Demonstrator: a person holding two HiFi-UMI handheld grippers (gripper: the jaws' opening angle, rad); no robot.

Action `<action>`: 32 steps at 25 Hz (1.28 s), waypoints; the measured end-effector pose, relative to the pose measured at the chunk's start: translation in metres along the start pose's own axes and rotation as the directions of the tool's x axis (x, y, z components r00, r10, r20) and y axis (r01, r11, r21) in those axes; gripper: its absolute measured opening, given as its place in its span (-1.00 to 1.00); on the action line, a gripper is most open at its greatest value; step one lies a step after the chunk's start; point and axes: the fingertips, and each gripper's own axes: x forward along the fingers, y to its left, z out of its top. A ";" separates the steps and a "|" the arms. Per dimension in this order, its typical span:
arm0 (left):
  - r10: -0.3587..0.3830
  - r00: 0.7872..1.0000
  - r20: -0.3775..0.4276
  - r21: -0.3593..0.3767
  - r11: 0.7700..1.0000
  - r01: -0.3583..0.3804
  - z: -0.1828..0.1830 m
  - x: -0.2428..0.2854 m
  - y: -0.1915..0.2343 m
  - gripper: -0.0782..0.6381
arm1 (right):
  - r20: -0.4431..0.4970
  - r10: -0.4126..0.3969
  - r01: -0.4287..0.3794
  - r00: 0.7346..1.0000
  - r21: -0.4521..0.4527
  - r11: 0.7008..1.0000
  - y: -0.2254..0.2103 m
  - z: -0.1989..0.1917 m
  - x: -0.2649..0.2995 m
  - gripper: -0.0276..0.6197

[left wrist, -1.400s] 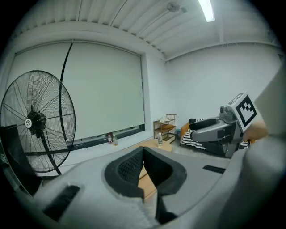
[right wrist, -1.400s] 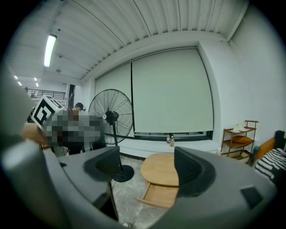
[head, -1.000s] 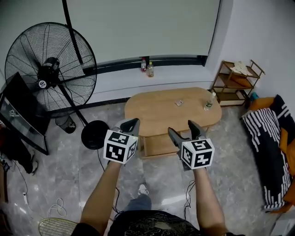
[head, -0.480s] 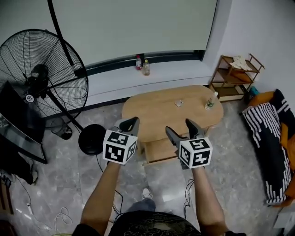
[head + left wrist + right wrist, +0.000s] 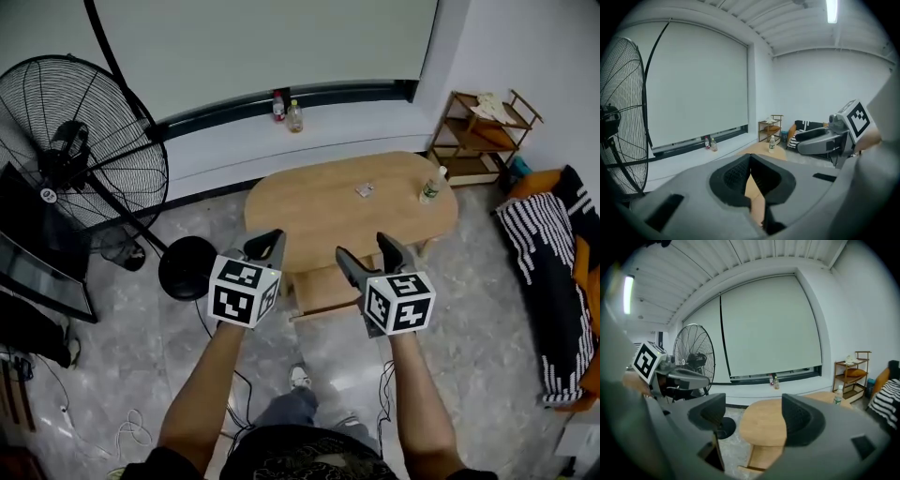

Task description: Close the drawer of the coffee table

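My left hand-held gripper (image 5: pixel 269 242) is empty, its ribbed dark pads together; my right hand-held gripper (image 5: pixel 365 247) gapes wide, empty, facing the open wooden drawer (image 5: pixel 323 291) under the oval pale-wood surface (image 5: pixel 319 202).

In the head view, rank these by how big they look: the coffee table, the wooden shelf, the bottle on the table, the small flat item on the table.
1. coffee table
2. wooden shelf, which stands farther back, so it may look smaller than it is
3. bottle
4. small flat item
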 end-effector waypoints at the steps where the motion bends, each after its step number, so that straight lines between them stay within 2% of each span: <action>1: 0.000 1.000 -0.001 -0.003 1.000 0.000 -0.002 0.002 -0.005 -0.78 | 0.001 -0.002 0.002 1.000 0.004 1.000 -0.003 -0.003 -0.003 0.25; 8: 0.009 1.000 -0.011 0.003 1.000 -0.009 -0.028 0.005 -0.045 -0.78 | -0.009 0.010 -0.010 1.000 0.007 1.000 -0.019 -0.037 -0.027 0.24; 17: 0.033 0.999 0.023 0.022 0.999 -0.033 -0.065 0.024 -0.070 -0.78 | 0.001 0.047 -0.047 0.999 -0.065 0.997 -0.035 -0.078 -0.024 0.24; 32: 0.076 0.994 0.082 0.004 0.997 -0.076 -0.199 0.125 -0.053 -0.78 | 0.037 0.081 -0.076 0.996 -0.114 0.991 -0.077 -0.210 0.066 0.24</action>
